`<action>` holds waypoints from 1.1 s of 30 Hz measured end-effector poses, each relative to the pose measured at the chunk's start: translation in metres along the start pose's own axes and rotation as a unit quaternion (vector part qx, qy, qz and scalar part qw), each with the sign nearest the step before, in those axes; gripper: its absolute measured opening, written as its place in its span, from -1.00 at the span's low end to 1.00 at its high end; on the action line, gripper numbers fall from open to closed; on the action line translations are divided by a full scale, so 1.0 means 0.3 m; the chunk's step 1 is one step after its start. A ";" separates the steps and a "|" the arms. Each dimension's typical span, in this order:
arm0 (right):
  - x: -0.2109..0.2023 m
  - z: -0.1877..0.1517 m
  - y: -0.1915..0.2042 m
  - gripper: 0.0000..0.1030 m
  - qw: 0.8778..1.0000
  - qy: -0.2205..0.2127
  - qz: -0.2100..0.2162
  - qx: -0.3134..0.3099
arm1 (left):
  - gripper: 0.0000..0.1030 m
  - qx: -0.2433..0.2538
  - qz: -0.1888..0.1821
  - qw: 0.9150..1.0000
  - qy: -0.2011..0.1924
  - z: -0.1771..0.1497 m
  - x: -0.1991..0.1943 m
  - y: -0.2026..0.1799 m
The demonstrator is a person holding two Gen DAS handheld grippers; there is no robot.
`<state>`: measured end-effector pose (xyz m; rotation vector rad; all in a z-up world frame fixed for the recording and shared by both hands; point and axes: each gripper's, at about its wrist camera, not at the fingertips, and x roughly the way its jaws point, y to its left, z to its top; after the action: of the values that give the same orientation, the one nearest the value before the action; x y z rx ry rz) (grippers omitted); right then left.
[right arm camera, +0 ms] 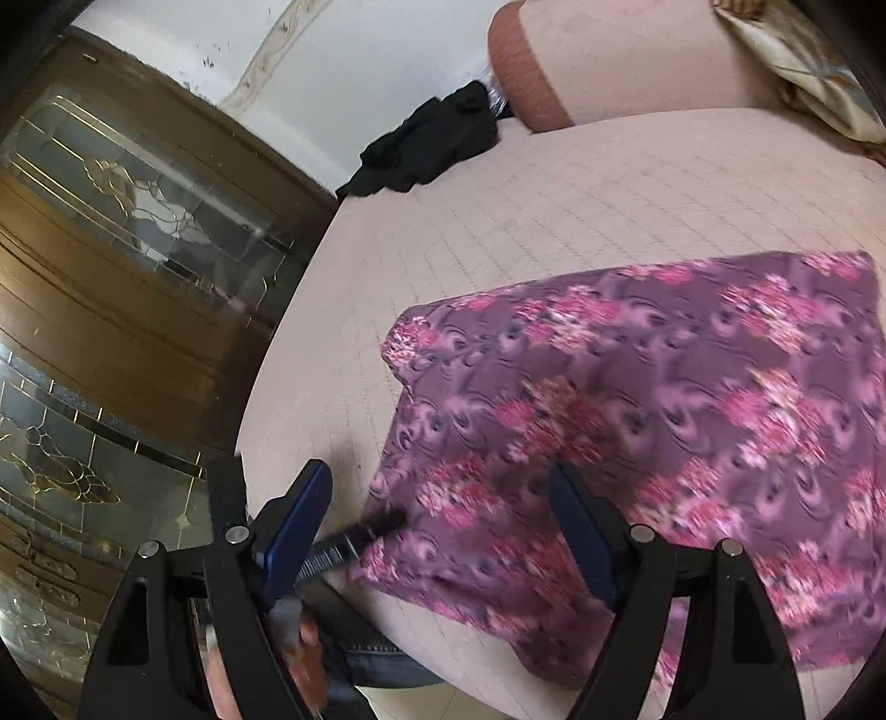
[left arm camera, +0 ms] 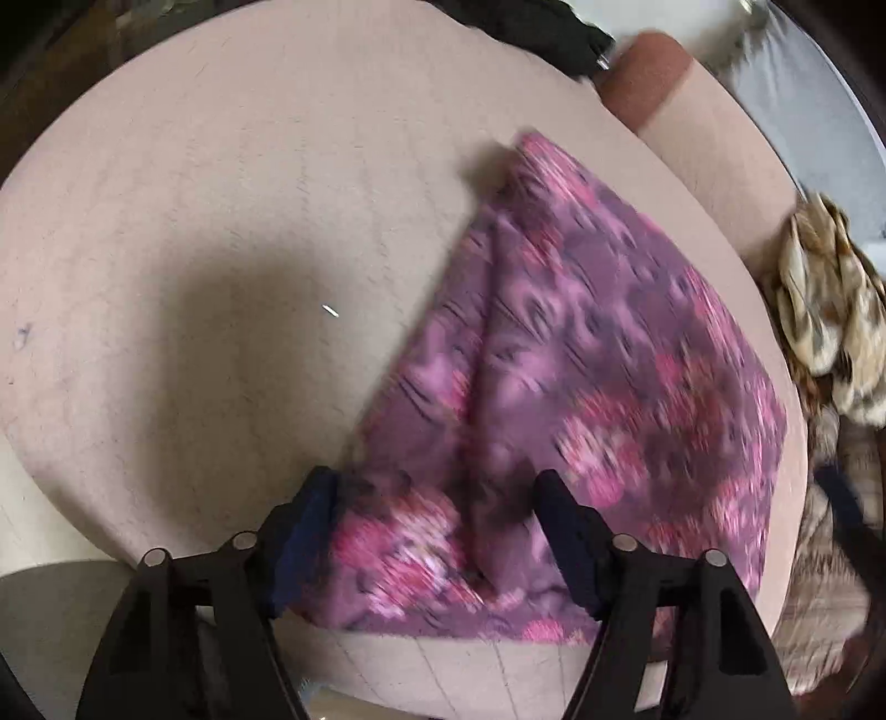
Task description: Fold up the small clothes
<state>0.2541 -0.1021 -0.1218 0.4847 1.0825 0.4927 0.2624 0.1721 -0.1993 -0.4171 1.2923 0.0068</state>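
Cloth fills my left view: a purple floral cloth (left arm camera: 581,387) lies folded on the pale pink bed (left arm camera: 221,221), its near edge by the bed's front edge and its far corner pointing toward a rust-trimmed bolster (left arm camera: 648,77). My left fingers (left arm camera: 437,526) stand wide apart over the near corner of the cloth, the pads clear of it, gripping nothing. A black garment (left arm camera: 531,27) sits at the far edge of the bed, and a tan patterned fabric (left arm camera: 825,310) lies off to the right. From my right view, the same cloth (right arm camera: 664,399) spreads across the bed (right arm camera: 554,194), one corner rumpled at its left side. My right fingers (right arm camera: 443,520) are also spread wide above the cloth's near left part, holding nothing. Beyond, the black garment (right arm camera: 432,144) rests near the bolster (right arm camera: 526,72), and a brown cabinet with glass panels (right arm camera: 111,249) stands to the left of the bed.
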 end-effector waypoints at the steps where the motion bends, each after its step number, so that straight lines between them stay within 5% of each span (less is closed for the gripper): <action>1: 0.017 0.014 0.012 0.54 1.000 0.004 0.001 -0.001 | 0.32 0.004 -0.001 1.000 0.002 -0.007 0.001 -0.009; 3: 0.050 0.039 0.027 0.54 1.000 0.013 0.009 0.000 | 0.16 0.009 -0.006 1.000 0.006 -0.020 0.002 -0.023; 7: 0.155 0.092 0.056 0.54 0.999 0.053 0.008 0.004 | -0.76 -0.013 -0.032 0.999 0.017 -0.019 0.013 -0.017; 12: 0.329 0.147 0.135 0.54 0.989 0.146 0.009 -0.019 | -0.79 -0.052 -0.115 0.992 -0.023 -0.036 -0.079 0.010; 18: 0.583 0.153 0.254 0.53 0.965 0.246 -0.050 -0.080 | -0.79 -0.029 -0.111 0.993 -0.037 -0.039 -0.097 -0.036; 21: 0.679 0.133 0.281 0.22 0.949 0.283 -0.094 -0.106 | -0.79 -0.023 -0.111 0.993 -0.043 -0.043 -0.106 -0.035; 23: 0.721 0.106 0.295 -0.35 0.935 0.293 -0.146 -0.138 | -0.80 -0.015 -0.104 0.993 -0.047 -0.045 -0.107 -0.054; 25: 0.736 0.084 0.293 -0.68 0.923 0.295 -0.189 -0.160 | -0.81 -0.009 -0.098 0.994 -0.050 -0.044 -0.104 -0.077; 28: 0.684 0.078 0.293 -0.79 0.927 0.277 -0.188 -0.170 | -0.81 0.004 -0.097 0.993 -0.061 -0.054 -0.113 -0.103; 33: 0.470 0.111 0.254 -0.80 0.958 0.211 -0.131 -0.143 | -0.81 0.088 -0.067 0.985 -0.135 -0.127 -0.218 -0.204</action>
<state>0.3281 0.0380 -0.1631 -0.0268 1.4340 0.5192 0.2227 0.1187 -0.1284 -0.3367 0.9866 -0.1581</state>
